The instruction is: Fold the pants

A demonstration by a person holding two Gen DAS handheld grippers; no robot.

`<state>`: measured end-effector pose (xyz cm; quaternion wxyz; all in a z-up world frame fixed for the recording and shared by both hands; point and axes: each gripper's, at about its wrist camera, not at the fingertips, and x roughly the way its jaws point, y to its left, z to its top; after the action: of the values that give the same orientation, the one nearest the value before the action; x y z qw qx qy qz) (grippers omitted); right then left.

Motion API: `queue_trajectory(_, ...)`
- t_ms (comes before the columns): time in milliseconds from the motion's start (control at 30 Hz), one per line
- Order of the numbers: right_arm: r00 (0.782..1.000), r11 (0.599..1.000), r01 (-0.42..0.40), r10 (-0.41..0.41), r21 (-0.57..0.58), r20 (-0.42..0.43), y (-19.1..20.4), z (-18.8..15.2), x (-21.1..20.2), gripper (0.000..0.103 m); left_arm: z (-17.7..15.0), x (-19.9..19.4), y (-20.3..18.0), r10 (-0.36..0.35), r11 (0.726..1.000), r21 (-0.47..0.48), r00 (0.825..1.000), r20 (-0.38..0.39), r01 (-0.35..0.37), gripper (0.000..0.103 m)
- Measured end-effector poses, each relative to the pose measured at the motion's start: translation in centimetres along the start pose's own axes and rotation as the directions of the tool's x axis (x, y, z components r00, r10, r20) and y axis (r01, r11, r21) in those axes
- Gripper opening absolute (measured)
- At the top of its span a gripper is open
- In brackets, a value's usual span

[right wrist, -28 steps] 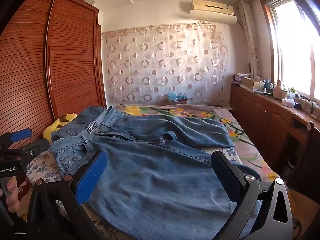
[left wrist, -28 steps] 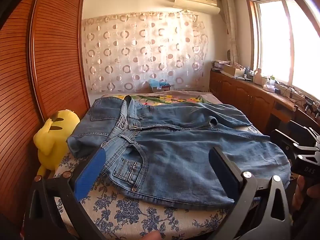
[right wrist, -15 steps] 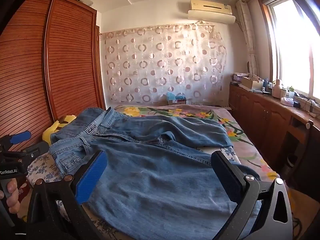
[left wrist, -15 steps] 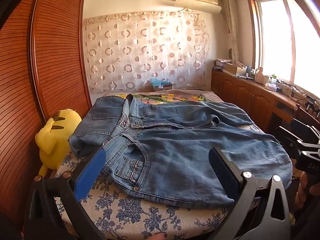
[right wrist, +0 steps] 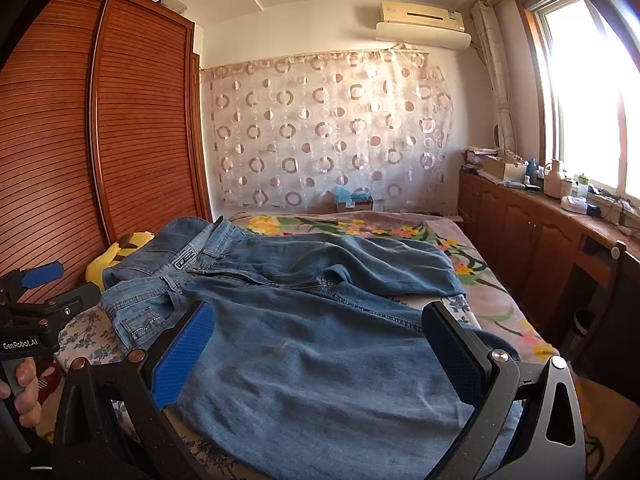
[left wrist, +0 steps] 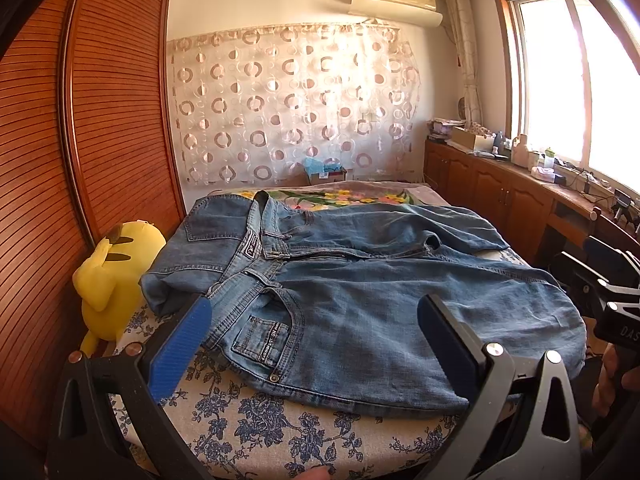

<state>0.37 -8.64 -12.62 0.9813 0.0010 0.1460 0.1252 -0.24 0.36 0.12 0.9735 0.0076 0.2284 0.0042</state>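
Observation:
Blue denim jeans (left wrist: 360, 300) lie spread across the near end of the bed, waistband to the left, legs running right; the far leg is folded over. My left gripper (left wrist: 316, 332) hovers open above the near pocket, nothing between its blue pads. In the right wrist view the jeans (right wrist: 320, 340) fill the foreground, and my right gripper (right wrist: 320, 344) stands open over the near leg, empty. The left gripper's body (right wrist: 36, 320) shows at the left edge, held by a hand. The right gripper's body (left wrist: 600, 296) shows at the right edge of the left wrist view.
A yellow plush toy (left wrist: 116, 280) sits at the bed's left edge against the wooden louvred wardrobe (left wrist: 100, 120). The floral bedsheet (left wrist: 260, 428) shows at the near edge. Wooden cabinets (right wrist: 540, 240) with clutter line the right wall under the window.
Both grippers have drifted slightly back and up, so a little more of the bedsheet and room shows. The jeans lie as before, and both grippers stay open.

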Motion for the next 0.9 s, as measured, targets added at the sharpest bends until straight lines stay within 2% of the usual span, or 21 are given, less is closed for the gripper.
queue_trajectory(900,1.000,1.000,0.002,-0.002,0.000,0.004,0.0,0.1,-0.2,0.103,0.8,-1.0,0.1,0.012,1.000,0.003,1.000,0.028,-0.012,0.103)
